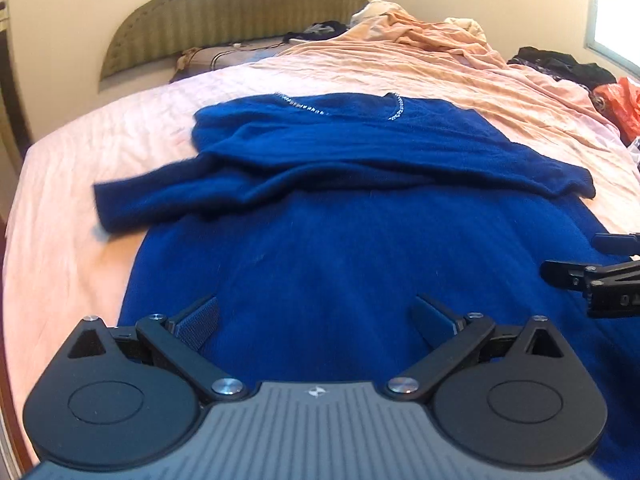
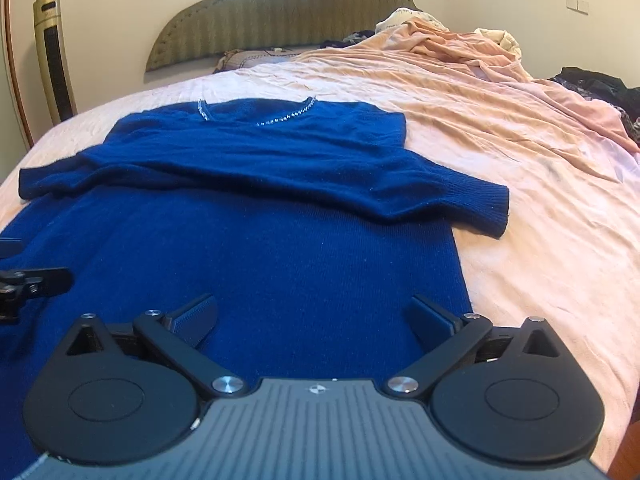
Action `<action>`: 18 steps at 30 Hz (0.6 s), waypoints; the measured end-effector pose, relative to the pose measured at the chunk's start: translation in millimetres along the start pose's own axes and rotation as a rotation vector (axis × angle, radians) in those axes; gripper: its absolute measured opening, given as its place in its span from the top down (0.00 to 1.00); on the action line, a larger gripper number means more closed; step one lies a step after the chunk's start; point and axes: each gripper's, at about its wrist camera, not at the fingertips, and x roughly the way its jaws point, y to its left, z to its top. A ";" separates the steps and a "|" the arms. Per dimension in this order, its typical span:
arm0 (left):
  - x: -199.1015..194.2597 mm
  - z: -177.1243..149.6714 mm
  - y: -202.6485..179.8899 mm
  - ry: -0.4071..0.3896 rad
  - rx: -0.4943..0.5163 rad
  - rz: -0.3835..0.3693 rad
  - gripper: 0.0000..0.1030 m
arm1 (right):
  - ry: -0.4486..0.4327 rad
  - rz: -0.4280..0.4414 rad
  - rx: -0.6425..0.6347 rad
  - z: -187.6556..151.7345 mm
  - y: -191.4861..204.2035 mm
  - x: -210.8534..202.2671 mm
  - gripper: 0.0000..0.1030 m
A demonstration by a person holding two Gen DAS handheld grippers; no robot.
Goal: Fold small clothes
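A blue sweater (image 1: pixel 320 208) lies flat on the bed (image 1: pixel 100 152), neckline toward 12 o'clock and hem toward the cameras. Both sleeves are folded across the chest: one cuff (image 1: pixel 108 204) pokes out at 9 o'clock in the left wrist view, the other cuff (image 2: pixel 490 210) lies at 3 o'clock in the right wrist view, its ribbed end resting on the pink sheet (image 2: pixel 540 240). A beaded trim (image 2: pixel 286 118) edges the neckline.

The left gripper (image 1: pixel 316 320) hovers over the lower body of the sweater with its jaws spread wide and nothing between them. Whether the fingertips touch the knit I cannot tell. The right gripper (image 2: pixel 312 320) sits likewise over the sweater's lower part, near its 3 o'clock edge, jaws wide apart and empty. Each gripper shows in the other's view: the right one at 3 o'clock in the left wrist view, the left one at 9 o'clock in the right wrist view, the two side by side over the hem end.

Beyond the sweater, at 12 to 1 o'clock, a peach cover (image 1: pixel 440 52) lies rumpled on the bed. Dark clothes (image 1: pixel 560 62) and an orange bag (image 1: pixel 618 98) sit at 2 o'clock. A striped headboard (image 2: pixel 280 12) stands at 12 o'clock against the wall, with a tall gold heater (image 2: pixel 54 56) at 10 o'clock.
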 end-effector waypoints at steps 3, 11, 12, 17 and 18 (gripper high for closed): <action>-7.0 -7.1 0.2 0.002 0.009 0.007 0.00 | 0.010 -0.009 -0.003 -2.1 2.7 -2.1 0.00; -6.6 -13.2 -1.6 -0.024 0.017 0.014 0.00 | -0.001 -0.002 0.001 -8.9 1.9 -4.4 0.00; -6.9 -13.4 -1.6 -0.025 0.015 0.013 0.00 | -0.002 -0.003 0.003 -9.1 1.7 -4.5 0.00; -8.0 -14.0 0.3 -0.029 0.007 0.005 0.00 | -0.002 -0.009 0.003 -9.6 3.2 -5.4 0.00; -8.0 -14.0 0.3 -0.029 0.007 0.005 0.00 | -0.003 -0.012 0.005 -10.4 3.7 -6.5 0.00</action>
